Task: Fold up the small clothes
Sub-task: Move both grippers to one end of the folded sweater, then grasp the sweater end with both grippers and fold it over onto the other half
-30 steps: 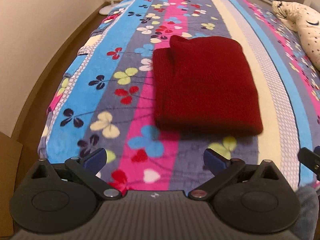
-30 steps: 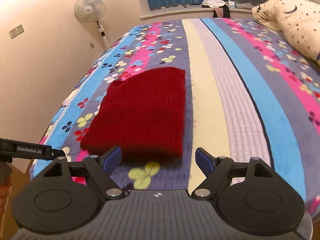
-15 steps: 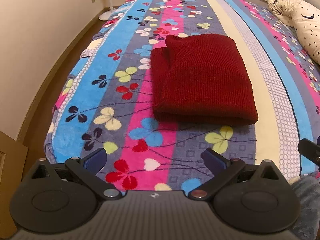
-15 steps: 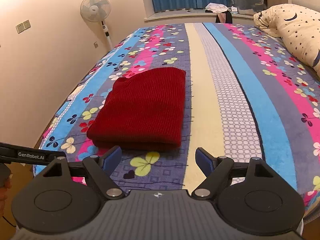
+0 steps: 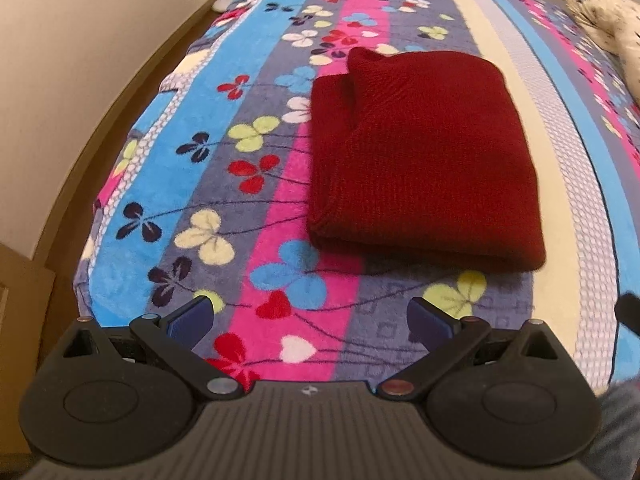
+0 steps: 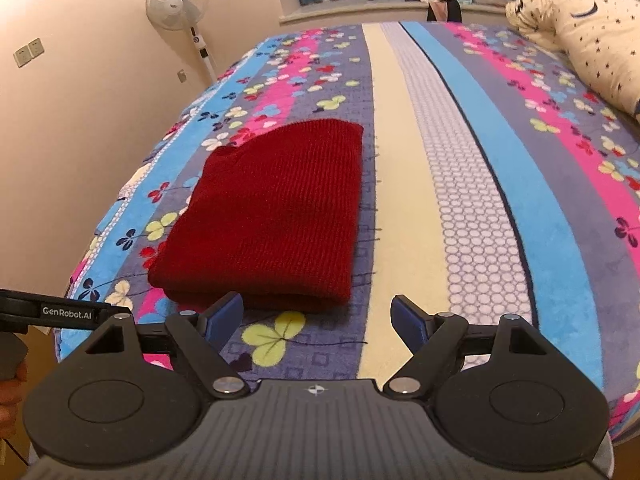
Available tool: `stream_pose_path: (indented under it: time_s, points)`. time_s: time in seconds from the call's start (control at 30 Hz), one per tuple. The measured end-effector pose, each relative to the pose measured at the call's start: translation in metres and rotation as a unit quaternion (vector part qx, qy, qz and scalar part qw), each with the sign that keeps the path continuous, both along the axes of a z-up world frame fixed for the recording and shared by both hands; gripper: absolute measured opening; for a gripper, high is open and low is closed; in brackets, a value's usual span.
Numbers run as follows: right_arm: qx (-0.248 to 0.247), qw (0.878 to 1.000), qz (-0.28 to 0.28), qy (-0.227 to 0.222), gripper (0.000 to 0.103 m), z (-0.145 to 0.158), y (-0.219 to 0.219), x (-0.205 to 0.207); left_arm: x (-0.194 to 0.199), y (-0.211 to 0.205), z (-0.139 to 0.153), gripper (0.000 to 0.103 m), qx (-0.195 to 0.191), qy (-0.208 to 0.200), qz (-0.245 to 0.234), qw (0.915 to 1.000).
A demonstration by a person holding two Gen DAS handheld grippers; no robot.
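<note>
Nearest the folded red sweater (image 5: pixel 420 152), the left gripper (image 5: pixel 310 318) and right gripper (image 6: pixel 318 318) hover with jaws spread and empty just short of its near edge, while it lies flat on the bed's flowered blanket (image 6: pixel 480 200), a starry pillow (image 6: pixel 592 44) well beyond it.

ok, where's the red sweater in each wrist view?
Left wrist: red sweater sits centre-right, beyond the open jaws.
Right wrist: red sweater sits left of centre, just past the left jaw.
Shared landmark: the cream stripe along the sweater's right edge.
</note>
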State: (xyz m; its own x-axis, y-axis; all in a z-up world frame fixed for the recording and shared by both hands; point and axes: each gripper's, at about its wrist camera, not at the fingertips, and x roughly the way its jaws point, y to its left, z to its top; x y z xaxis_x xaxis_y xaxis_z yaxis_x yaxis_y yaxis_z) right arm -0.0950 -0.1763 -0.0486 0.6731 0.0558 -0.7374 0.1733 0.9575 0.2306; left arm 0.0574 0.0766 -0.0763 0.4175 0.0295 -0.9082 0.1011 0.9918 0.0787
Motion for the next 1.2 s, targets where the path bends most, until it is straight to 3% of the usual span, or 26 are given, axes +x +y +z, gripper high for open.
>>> stream_pose_path:
  time_s: [0.07,0.17,0.33,0.53,0.7,0.83,1.0,1.03,1.07,1.13,1.2]
  points:
    - [0.008,1.000,-0.001,0.006,0.082,-0.005,-0.004,0.009,0.011,0.002,-0.005,0.103,-0.014,0.007,0.024,0.9996]
    - [0.032,0.999,0.001,0.015,0.085,-0.012,-0.015,0.029,0.030,0.006,-0.015,0.103,-0.066,0.019,0.065,0.9955]
    - [0.128,0.990,-0.004,0.051,0.087,-0.033,-0.051,0.092,0.064,0.003,-0.045,0.103,-0.101,0.059,0.119,0.9860]
    - [0.176,0.981,-0.012,0.083,0.087,-0.062,-0.090,0.183,0.096,0.012,-0.092,0.103,-0.151,0.107,0.191,0.9640]
    - [0.161,0.979,-0.005,0.123,0.088,-0.086,-0.110,0.265,0.114,0.008,-0.112,0.103,-0.132,0.111,0.174,0.9694]
    - [0.179,0.972,0.037,0.149,0.096,-0.111,-0.117,0.328,0.124,0.010,-0.128,0.103,-0.164,0.123,0.184,0.9612]
    - [0.218,0.963,0.035,0.155,0.099,-0.141,-0.121,0.388,0.121,0.009,-0.131,0.103,-0.169,0.104,0.189,0.9616]
    - [0.226,0.960,0.033,0.160,0.083,-0.147,-0.120,0.396,0.117,0.010,-0.129,0.101,-0.172,0.094,0.194,0.9612]
    - [0.227,0.961,0.036,0.155,0.069,-0.149,-0.117,0.400,0.112,0.011,-0.125,0.085,-0.177,0.078,0.196,0.9614]
    - [0.193,0.970,0.070,0.132,0.043,-0.139,-0.103,0.401,0.108,0.006,-0.112,0.069,-0.175,0.054,0.188,0.9650]
    - [0.157,0.977,0.098,0.109,0.039,-0.124,-0.095,0.396,0.112,0.002,-0.106,0.063,-0.159,0.050,0.183,0.9689]
